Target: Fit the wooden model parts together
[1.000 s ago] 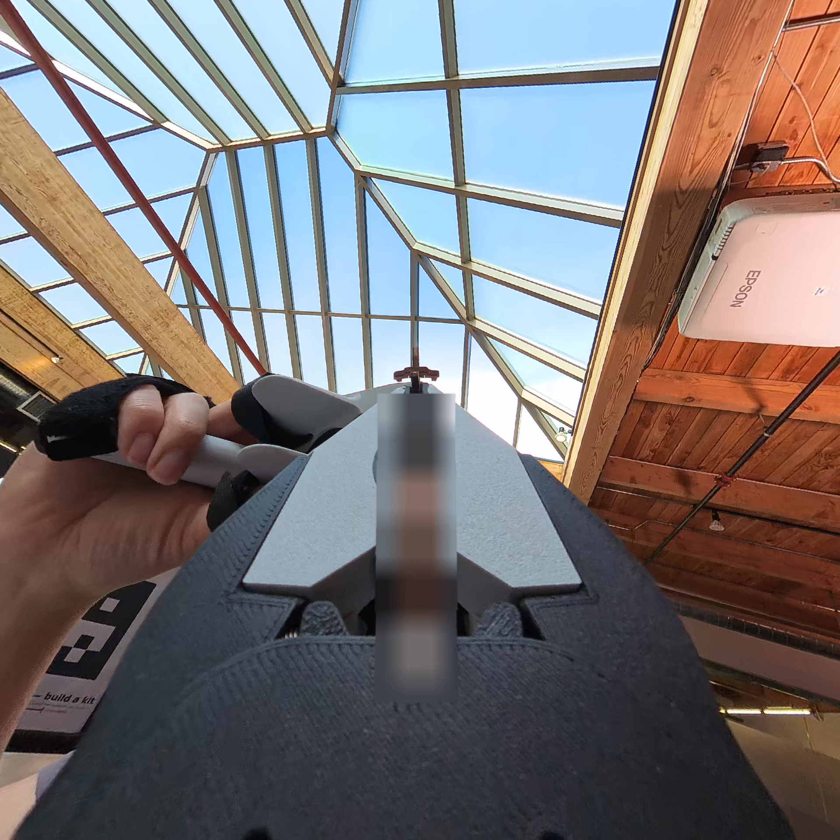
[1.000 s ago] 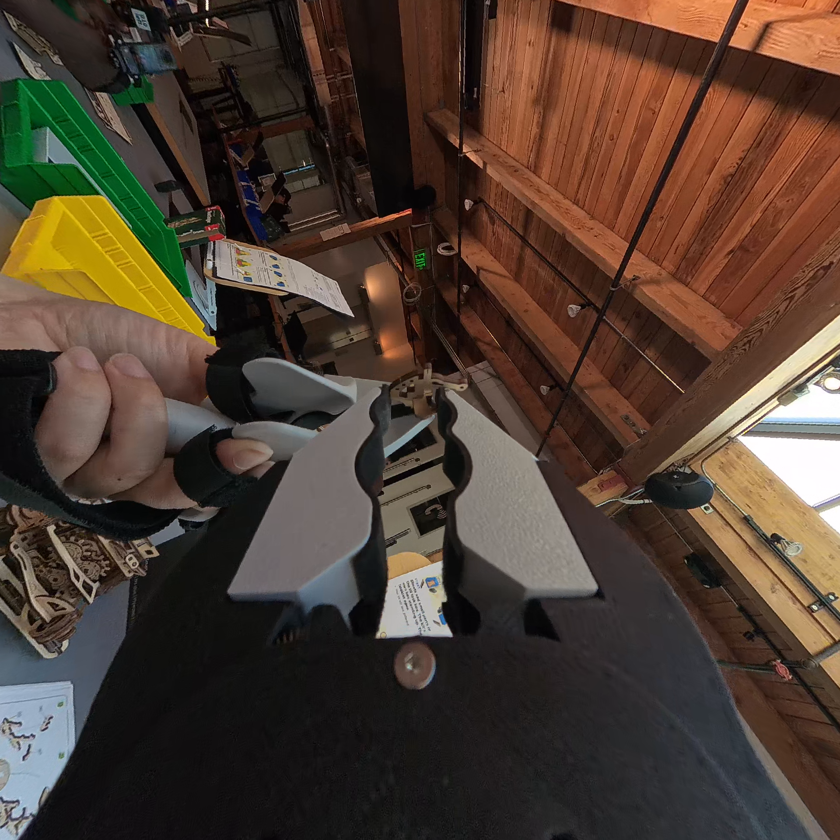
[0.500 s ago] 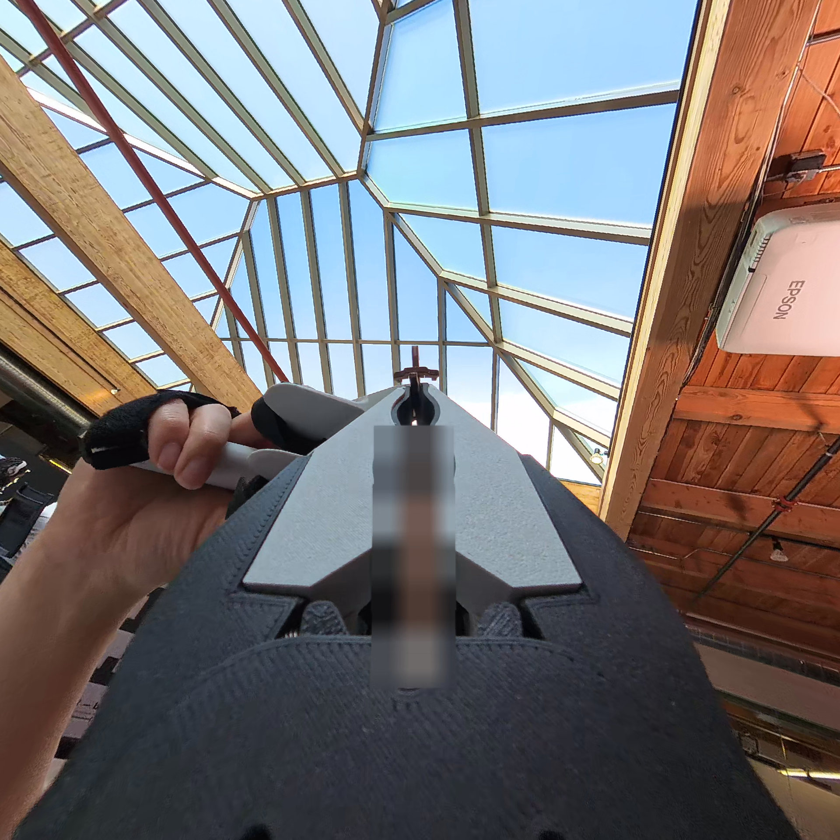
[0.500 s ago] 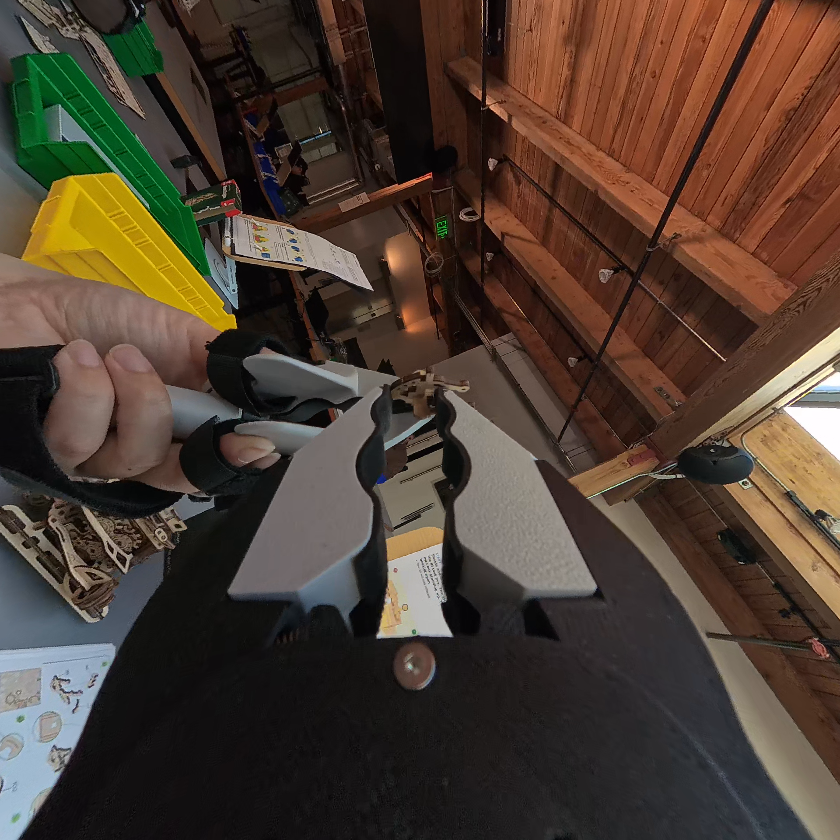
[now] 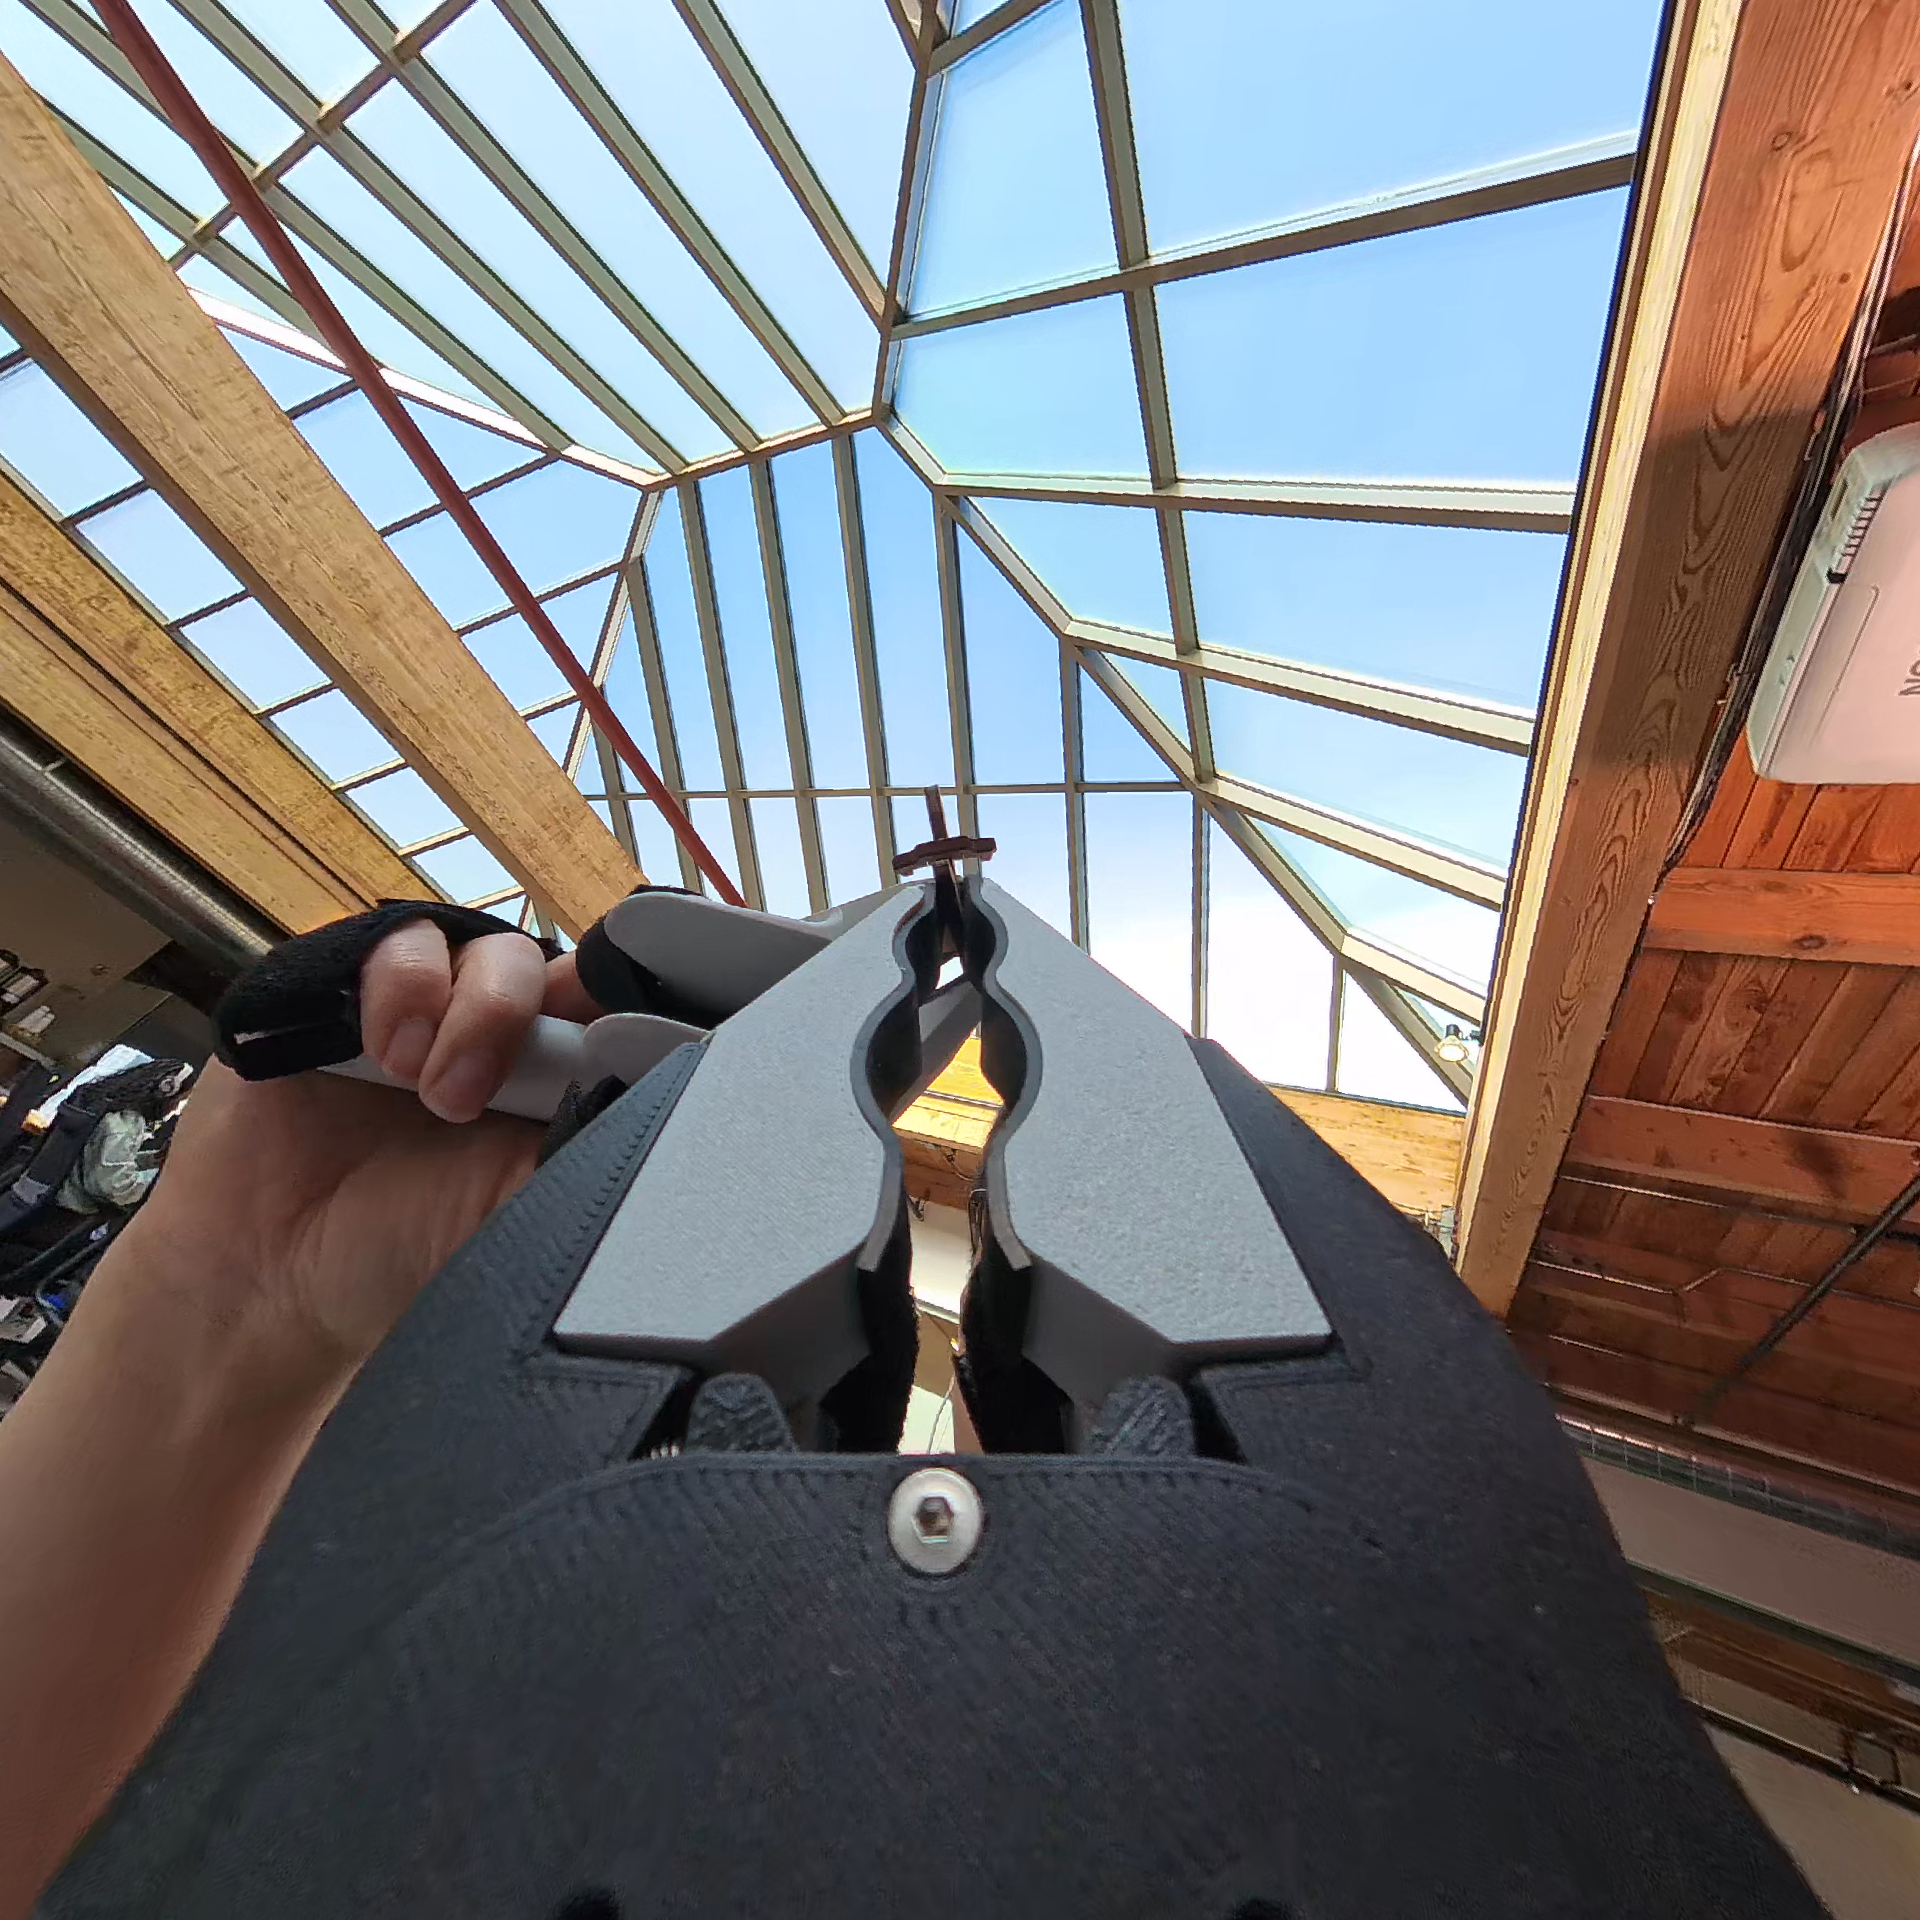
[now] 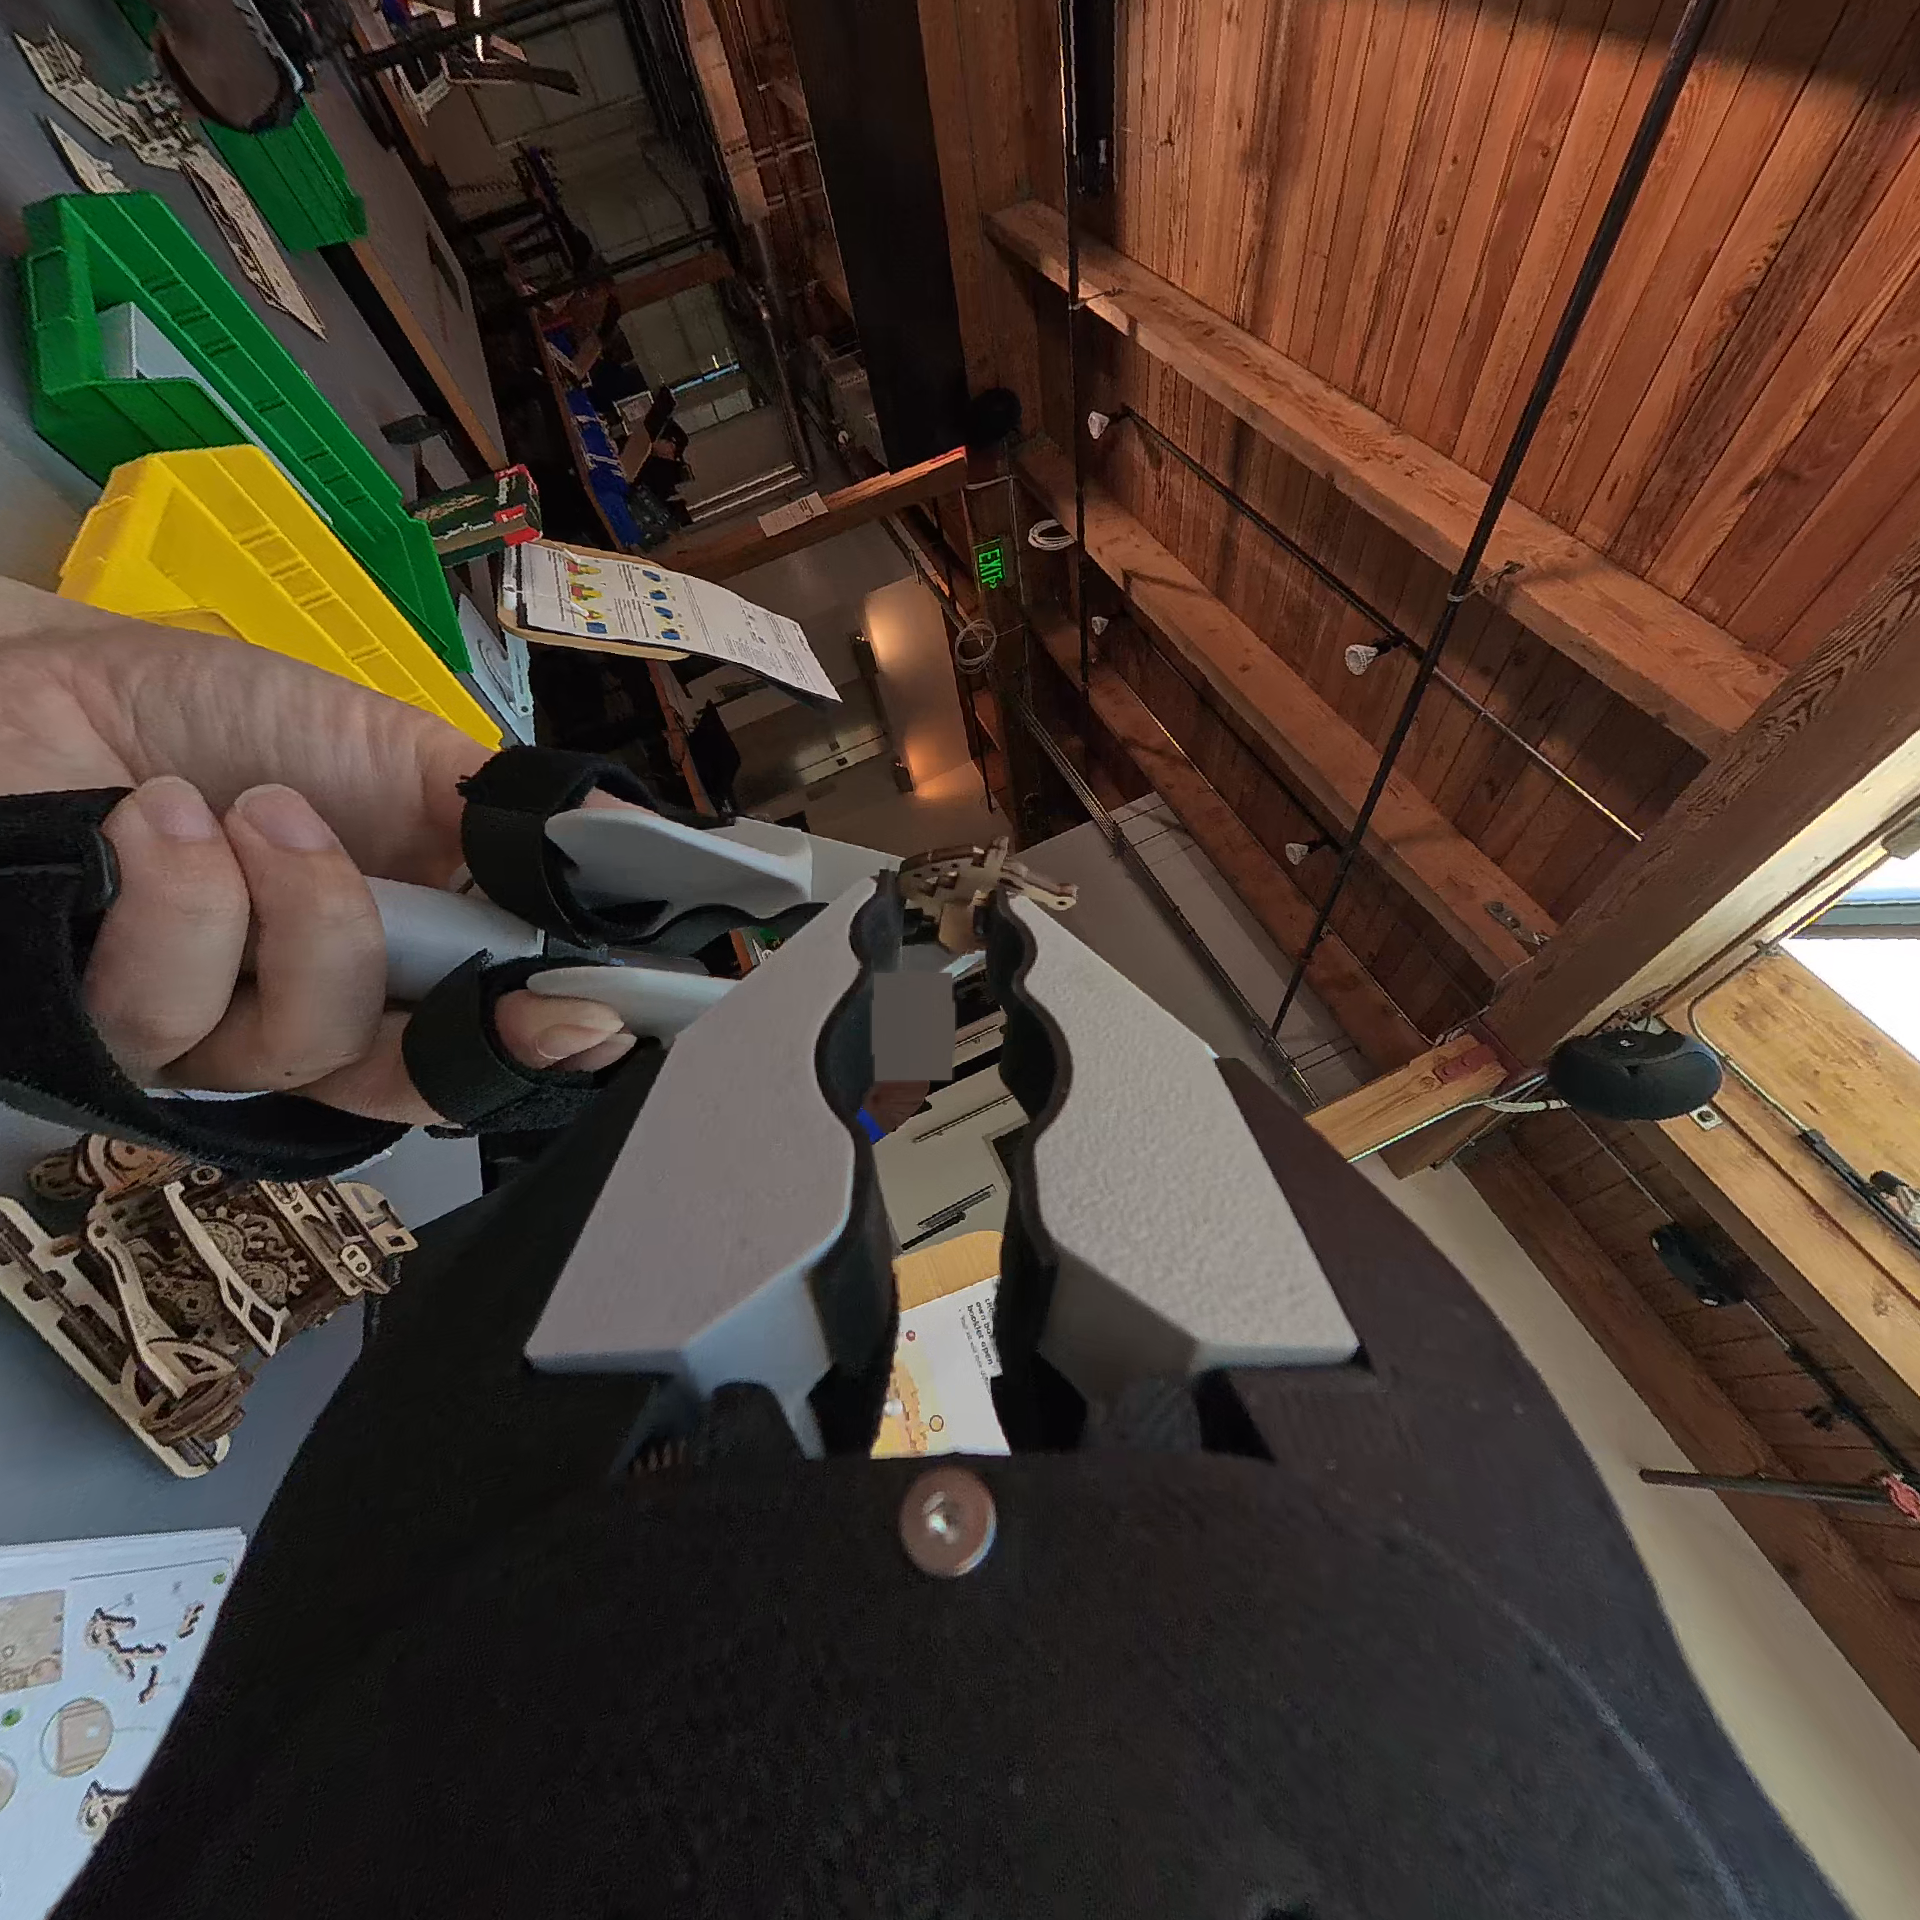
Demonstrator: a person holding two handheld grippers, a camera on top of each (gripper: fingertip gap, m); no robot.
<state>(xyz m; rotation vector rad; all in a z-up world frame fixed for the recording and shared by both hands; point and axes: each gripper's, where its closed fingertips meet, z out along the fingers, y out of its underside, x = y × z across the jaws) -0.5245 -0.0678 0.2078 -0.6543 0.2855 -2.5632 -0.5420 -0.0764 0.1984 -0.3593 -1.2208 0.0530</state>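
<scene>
Both grippers are raised off the table and meet at their tips. In the left wrist view my left gripper (image 5: 948,896) points up at the skylight, shut on a thin dark wooden part (image 5: 940,852) that sticks out past its tips. The right gripper's fingers (image 5: 727,930) come in from the left, held by a hand (image 5: 416,1018). In the right wrist view my right gripper (image 6: 940,914) is shut on a small pale wooden assembly (image 6: 971,878). The left gripper's fingers (image 6: 675,862) reach it from the left. Where the two parts join is hidden.
At the left of the right wrist view, the grey table (image 6: 62,1434) bears a green bin (image 6: 208,343), a yellow bin (image 6: 260,582), a built wooden model (image 6: 177,1299) and an instruction sheet (image 6: 94,1662). A clipboard (image 6: 665,613) stands behind. A white projector (image 5: 1849,644) hangs overhead. Only a small space, under 4 cm, lies between the two pairs of fingers. The built wooden model (image 6: 177,1299) is about equally far from each gripper, around 35 cm.
Both grippers have tilted and swung together while staying joined at the tips. The projector has slid to the right edge of the left view. Both grips are unchanged.
</scene>
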